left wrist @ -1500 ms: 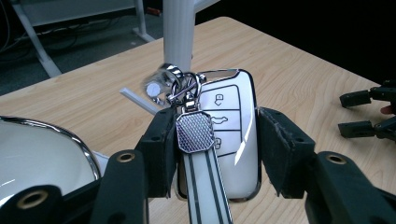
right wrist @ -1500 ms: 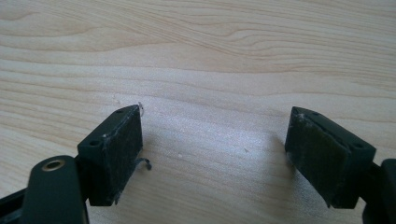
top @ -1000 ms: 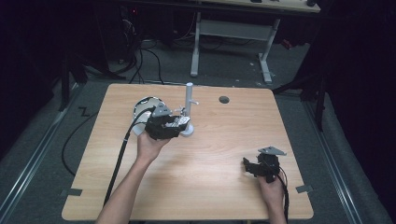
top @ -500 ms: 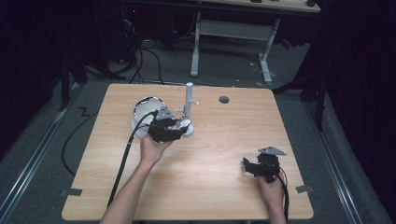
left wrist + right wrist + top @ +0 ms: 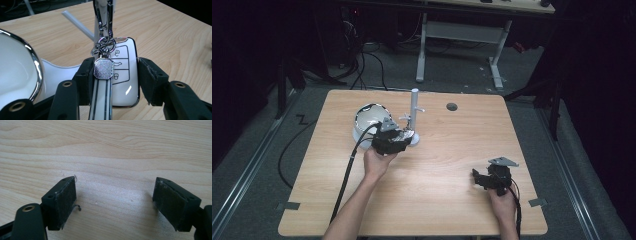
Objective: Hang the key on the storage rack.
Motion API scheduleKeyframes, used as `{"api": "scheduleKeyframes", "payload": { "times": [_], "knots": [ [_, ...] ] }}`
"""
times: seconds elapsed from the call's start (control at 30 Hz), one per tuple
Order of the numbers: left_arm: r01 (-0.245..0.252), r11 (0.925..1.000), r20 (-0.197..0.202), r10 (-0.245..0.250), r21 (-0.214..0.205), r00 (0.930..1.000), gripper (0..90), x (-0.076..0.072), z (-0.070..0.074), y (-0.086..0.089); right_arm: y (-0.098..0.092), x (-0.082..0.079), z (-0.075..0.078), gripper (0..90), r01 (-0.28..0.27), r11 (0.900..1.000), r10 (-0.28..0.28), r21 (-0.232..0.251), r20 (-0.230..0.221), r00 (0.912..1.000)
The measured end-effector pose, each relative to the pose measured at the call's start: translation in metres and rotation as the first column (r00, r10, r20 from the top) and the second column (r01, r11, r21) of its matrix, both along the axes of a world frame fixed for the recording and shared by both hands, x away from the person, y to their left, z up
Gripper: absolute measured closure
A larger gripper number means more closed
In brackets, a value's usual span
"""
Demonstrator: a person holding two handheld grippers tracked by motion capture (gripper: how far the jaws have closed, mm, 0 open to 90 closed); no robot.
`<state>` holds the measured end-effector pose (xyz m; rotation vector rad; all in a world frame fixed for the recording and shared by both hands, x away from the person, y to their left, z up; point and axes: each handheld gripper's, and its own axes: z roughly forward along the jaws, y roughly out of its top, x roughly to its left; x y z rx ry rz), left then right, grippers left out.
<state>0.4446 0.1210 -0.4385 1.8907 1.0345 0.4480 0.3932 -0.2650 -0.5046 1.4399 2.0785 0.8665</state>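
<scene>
A white car key fob [image 5: 125, 75] with a striped strap [image 5: 101, 100] and an octagonal metal tag [image 5: 103, 68] sits between the jaws of my left gripper [image 5: 113, 72], which is shut on it. Its chrome clip [image 5: 103, 22] reaches up to the white stand [image 5: 414, 107]. In the high view my left gripper [image 5: 392, 141] is low at the foot of that stand, next to the bowl [image 5: 369, 117]. My right gripper [image 5: 484, 180] rests near the table's front right, open, with bare wood between its pads [image 5: 63, 200].
A white chrome-rimmed bowl [image 5: 15, 70] stands just left of the stand's base [image 5: 60, 72]. A round cable hole [image 5: 452, 106] lies in the table's far side. The left gripper's black cable [image 5: 344, 185] runs along the forearm to the front edge.
My left gripper has sunk a little toward the stand's base, still gripping the key fob. The right gripper has stayed where it was.
</scene>
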Motion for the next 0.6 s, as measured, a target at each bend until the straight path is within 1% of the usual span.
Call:
{"api": "scheduleKeyframes", "payload": {
  "times": [0.13, 0.3, 0.47, 0.6],
  "knots": [
    [-0.013, 0.9999, 0.000, 0.013, -0.006, 0.9999, 49.7, 0.0002, -0.0024, 0.0017, 0.0000, 0.0001, 0.0000, 19.2, -0.001, 1.0000, 0.001, 0.000, 0.001, 1.0000],
    [-0.017, 0.9999, -0.003, 0.017, 0.003, 0.9999, 49.6, 0.0010, -0.0045, 0.0001, 0.0000, 0.0000, 0.0000, 19.2, -0.001, 1.0000, 0.001, 0.000, 0.001, 1.0000],
    [-0.020, 0.9994, -0.005, 0.020, 0.029, 0.9998, 49.4, 0.0020, -0.0086, -0.0036, 0.0000, 0.0000, 0.0000, 19.2, -0.001, 1.0000, 0.001, 0.000, 0.000, 1.0000],
    [-0.019, 0.9993, -0.007, 0.019, 0.032, 0.9998, 49.4, 0.0022, -0.0103, -0.0062, 0.0000, 0.0000, 0.0000, 19.2, -0.001, 1.0000, 0.001, 0.000, 0.001, 1.0000]
  ]
}}
